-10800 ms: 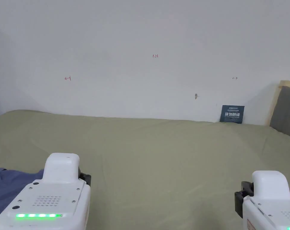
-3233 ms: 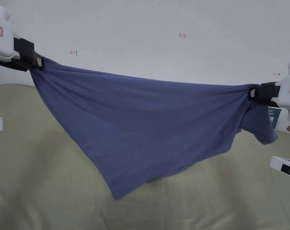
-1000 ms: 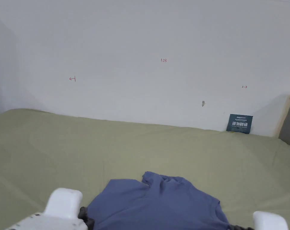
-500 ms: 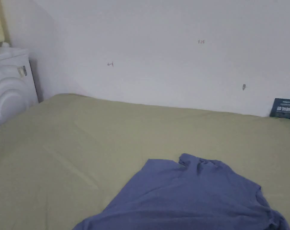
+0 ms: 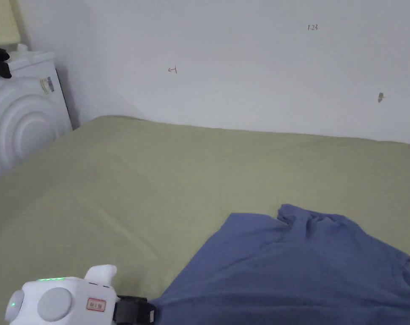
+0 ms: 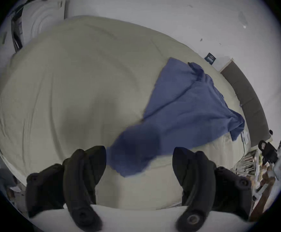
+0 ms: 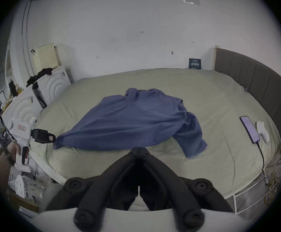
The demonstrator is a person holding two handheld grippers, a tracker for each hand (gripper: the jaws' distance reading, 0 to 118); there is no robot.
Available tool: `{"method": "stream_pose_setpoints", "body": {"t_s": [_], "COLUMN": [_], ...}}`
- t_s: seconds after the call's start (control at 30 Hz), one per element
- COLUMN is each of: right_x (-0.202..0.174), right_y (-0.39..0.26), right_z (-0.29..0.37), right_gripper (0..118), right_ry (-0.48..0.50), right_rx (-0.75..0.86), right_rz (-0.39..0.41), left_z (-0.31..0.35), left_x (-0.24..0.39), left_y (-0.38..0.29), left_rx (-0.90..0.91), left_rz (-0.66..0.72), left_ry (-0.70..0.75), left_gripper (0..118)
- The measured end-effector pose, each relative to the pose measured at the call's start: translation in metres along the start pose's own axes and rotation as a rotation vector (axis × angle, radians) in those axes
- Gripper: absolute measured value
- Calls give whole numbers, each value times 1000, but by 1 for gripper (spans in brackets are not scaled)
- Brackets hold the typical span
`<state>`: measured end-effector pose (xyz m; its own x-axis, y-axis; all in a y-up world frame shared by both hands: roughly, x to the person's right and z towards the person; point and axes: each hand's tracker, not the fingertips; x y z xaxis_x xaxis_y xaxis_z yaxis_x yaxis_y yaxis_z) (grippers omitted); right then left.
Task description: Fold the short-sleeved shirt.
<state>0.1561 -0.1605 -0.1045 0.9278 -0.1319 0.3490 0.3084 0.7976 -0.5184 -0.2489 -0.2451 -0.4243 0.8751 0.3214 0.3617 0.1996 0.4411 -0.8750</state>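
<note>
Your wide bed covered in a pale olive-green sheet (image 7: 194, 91) is the work surface, and it gives you plenty of bare room on every side of the garment. The blue short-sleeved cotton shirt (image 7: 136, 116) lies spread near the middle of it, collar end toward the wall, one sleeve rumpled and doubled over on the headboard side, the body creased in long diagonal ridges running toward the near corner of the hem.

That corner is where your left gripper (image 6: 138, 158) sits. Its own view shows the jaws spread wide apart with the hem corner lying between them but not pinched, while in the right gripper view it appears at the very tip of the cloth. Treat it as released, or about to be. Your right gripper (image 7: 138, 149) hovers over the near edge of the bed with its jaws closed together on nothing.

The shirt is laid out but not yet flat, so I'd judge the step in hand to be smoothing before the first fold. Tug the hem corner outward and low, along the sheet, to draw out the diagonal ridges without lifting the body. Then send the right gripper to the bunched sleeve and open it flat.

Mind the dark phone on its cable (image 7: 249, 129) near the headboard; keep the sleeve clear of it.
</note>
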Motion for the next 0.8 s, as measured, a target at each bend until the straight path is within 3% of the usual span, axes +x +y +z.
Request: {"method": "stream_pose_setpoints", "body": {"t_s": [0.3,0.33,0.4,0.5,0.63,0.77,0.8], "right_x": [-3,-4,-4,2,36,62,69], "right_y": [5,6,9,27,97,182,201], "right_z": [-10,-12,-18,-41,-103,-192,-217], "right_gripper": [2,2,2,2,2,2,2], "right_ry": [6,1,3,19,64,81,126], "right_rx": [-17,-21,-25,-42,-6,-71,-122], "right_rz": [31,35,42,82,104,274,307], "left_z": [-16,-11,-6,-7,-12,-12,-12], "left_x": [-3,1,6,13,26,30,29], "left_y": [-11,-13,-16,-23,-31,-35,-35], "left_rx": [8,25,64,49,42,52,52], "left_rz": [-51,-53,-70,-67,-139,-150,-125], "left_ry": [35,58,29,-47,-38,-29,-26], "left_gripper": [87,70,0,0,0,0,0]}}
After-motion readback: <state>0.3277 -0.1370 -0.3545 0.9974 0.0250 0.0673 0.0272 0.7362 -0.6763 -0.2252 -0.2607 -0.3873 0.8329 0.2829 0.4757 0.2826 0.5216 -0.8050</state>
